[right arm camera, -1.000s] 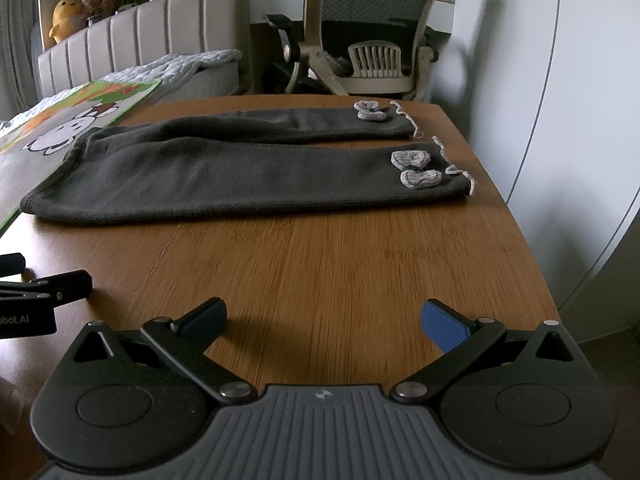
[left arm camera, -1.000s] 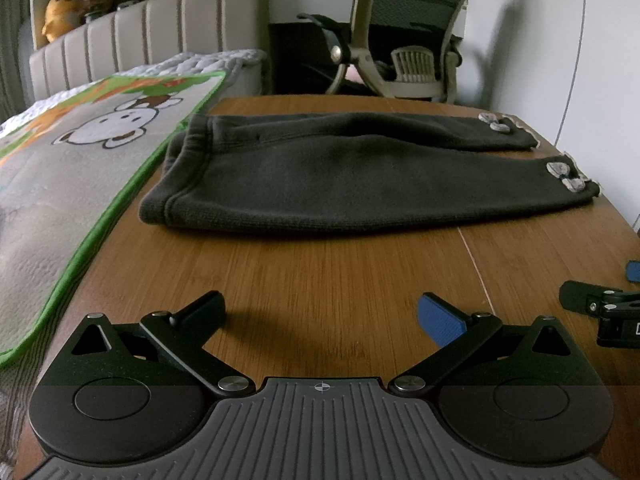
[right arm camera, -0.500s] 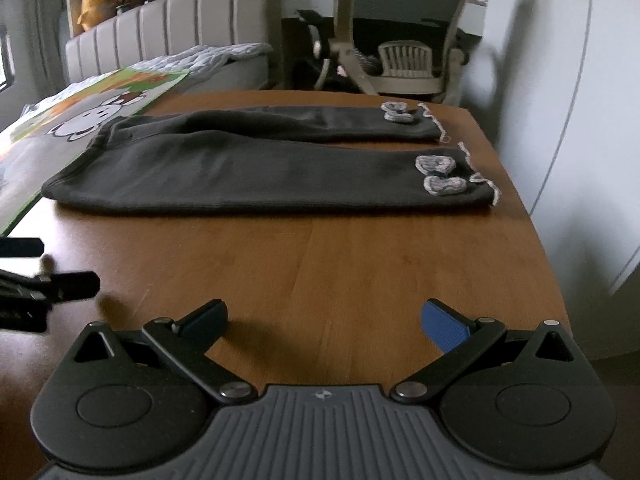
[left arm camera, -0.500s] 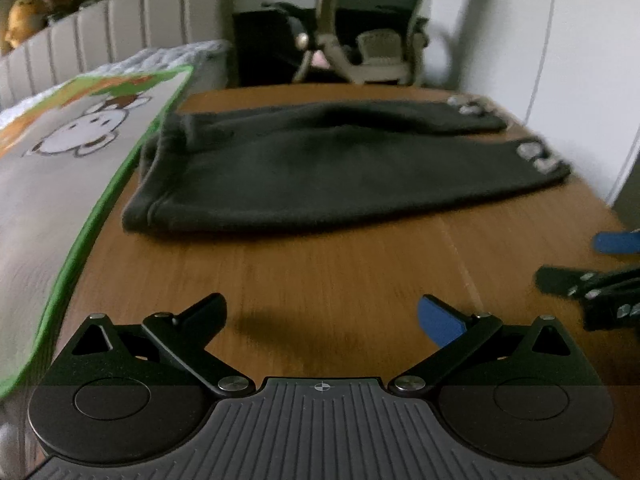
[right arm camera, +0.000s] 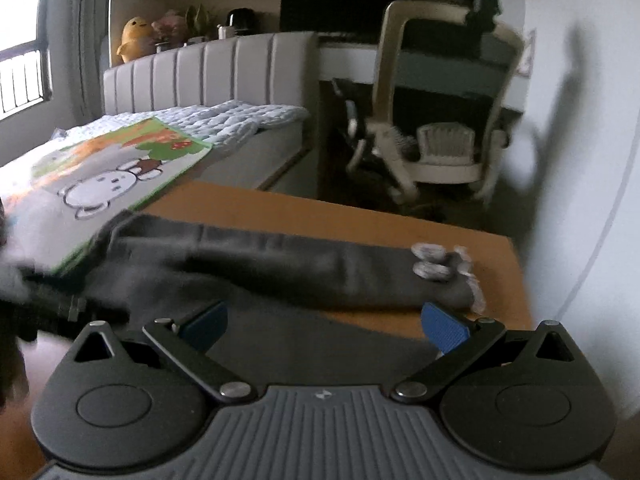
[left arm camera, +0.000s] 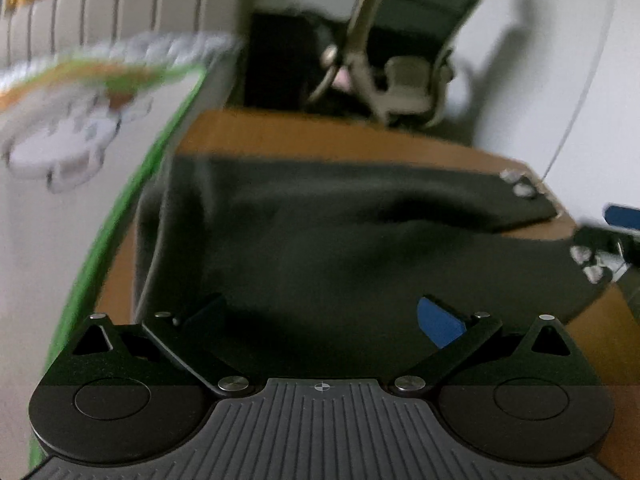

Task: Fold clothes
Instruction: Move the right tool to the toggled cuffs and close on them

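Dark grey trousers (left arm camera: 340, 232) lie flat across the wooden table (left arm camera: 320, 136), legs pointing right, with pale bows at the cuffs (left arm camera: 520, 184). My left gripper (left arm camera: 320, 320) is open and hovers over the waist end of the cloth, nothing between its fingers. In the right wrist view the trousers (right arm camera: 280, 268) stretch across the table (right arm camera: 360, 216). My right gripper (right arm camera: 324, 324) is open above the near leg close to the cuff with its bows (right arm camera: 432, 260). The right gripper's blue pad (left arm camera: 624, 214) shows at the left view's right edge.
A bed with a green-edged cartoon blanket (right arm camera: 112, 172) borders the table on the left. An office chair (right arm camera: 440, 148) stands behind the table's far edge. The white wall (right arm camera: 580, 160) lies just past the table's right edge. The left view is motion-blurred.
Both grippers have moved forward from the bare near part of the table to over the trousers. Both stay open. The trousers lie as before.
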